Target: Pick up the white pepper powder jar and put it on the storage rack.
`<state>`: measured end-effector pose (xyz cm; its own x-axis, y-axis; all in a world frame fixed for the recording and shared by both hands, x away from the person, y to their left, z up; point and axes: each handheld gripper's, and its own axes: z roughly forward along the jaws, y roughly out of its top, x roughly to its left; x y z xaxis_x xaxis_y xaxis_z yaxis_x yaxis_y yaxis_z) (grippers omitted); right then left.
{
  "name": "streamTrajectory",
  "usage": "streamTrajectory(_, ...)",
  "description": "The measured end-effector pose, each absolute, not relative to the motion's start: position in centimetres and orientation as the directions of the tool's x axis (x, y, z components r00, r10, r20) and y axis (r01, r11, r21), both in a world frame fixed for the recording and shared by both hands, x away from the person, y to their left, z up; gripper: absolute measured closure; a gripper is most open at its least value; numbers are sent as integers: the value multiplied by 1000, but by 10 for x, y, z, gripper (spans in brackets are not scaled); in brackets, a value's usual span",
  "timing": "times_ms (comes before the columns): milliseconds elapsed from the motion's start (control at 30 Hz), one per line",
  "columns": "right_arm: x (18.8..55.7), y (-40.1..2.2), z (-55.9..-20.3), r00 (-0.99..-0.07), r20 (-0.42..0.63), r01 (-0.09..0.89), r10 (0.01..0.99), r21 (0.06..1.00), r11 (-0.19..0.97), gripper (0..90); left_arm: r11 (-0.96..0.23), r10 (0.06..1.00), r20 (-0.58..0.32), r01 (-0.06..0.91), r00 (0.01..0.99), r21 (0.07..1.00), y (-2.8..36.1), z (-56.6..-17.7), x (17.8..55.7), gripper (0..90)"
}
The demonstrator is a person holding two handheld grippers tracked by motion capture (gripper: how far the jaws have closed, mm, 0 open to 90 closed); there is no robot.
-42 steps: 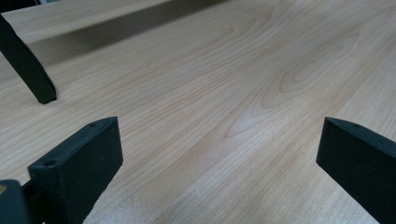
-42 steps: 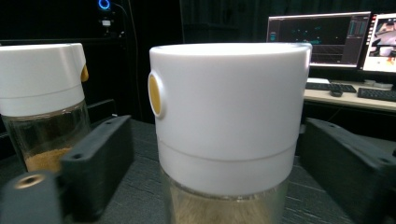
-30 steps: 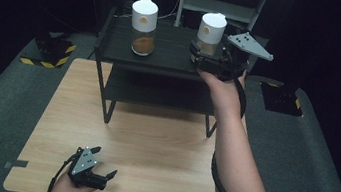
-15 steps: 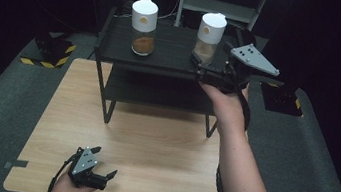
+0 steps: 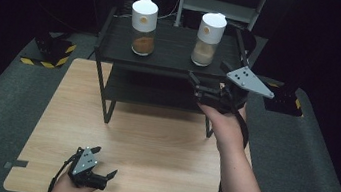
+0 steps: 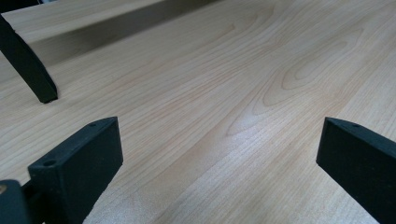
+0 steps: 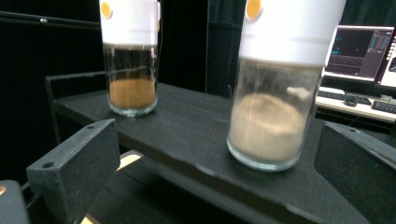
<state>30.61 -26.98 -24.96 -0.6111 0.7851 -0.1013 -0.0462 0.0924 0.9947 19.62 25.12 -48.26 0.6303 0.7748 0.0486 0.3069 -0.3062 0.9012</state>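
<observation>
On the black shelf rack's top tier (image 5: 173, 58), the white-capped glass jar of pale powder (image 5: 208, 39) stands just ahead of the right gripper (image 5: 198, 89), jaws spread to take it, while the left gripper (image 5: 99, 177) idles wide-jawed on the wooden table (image 5: 161, 150).

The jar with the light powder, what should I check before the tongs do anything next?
1. Right tongs open: ok, jaws stand wide apart in the right gripper view.
2. Light powder jar upright on the black shelf: ok.
3. White cap on: ok.
4. Tongs holding nothing: ok, the jar stands apart, beyond the jaws.
5. Brown powder jar out of the way: ok, well aside.
6. Left tongs parked open on the wooden table: ok.
</observation>
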Motion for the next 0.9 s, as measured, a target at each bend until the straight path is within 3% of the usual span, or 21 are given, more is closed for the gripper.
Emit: streamTrajectory(900,273,-288,-303,-636,-141,-57,759,989,137,0,-304,774,48,304,631,903,251,-483,196,7)
